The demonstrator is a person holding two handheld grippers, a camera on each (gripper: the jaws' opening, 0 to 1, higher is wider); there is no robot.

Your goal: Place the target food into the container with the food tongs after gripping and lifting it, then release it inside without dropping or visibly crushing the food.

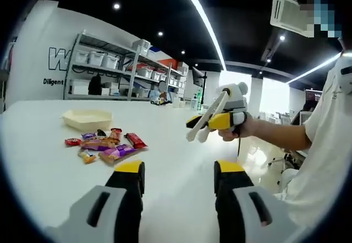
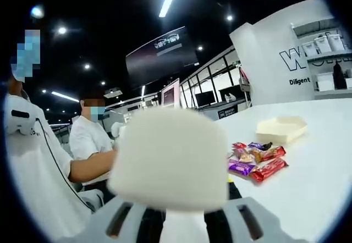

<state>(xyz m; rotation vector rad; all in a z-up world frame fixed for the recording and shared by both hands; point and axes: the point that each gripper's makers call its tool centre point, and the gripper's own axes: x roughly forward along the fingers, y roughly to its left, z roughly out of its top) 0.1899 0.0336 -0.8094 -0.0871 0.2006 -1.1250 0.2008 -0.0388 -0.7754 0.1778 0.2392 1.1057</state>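
Observation:
A pile of wrapped snacks lies on the white table. Just beyond the pile stands a shallow cream container, with nothing showing inside it. My right gripper is shut on white food tongs, held in the air to the right of the snacks. The tongs' arms are spread with nothing between them. In the right gripper view the tongs are a big white blur right in front of the lens. My left gripper hovers open over the table's near part, holding nothing.
Metal shelves with white bins stand behind the table against a white wall. A seated person in a white shirt is off to one side. The operator's arm and white shirt fill the right of the left gripper view.

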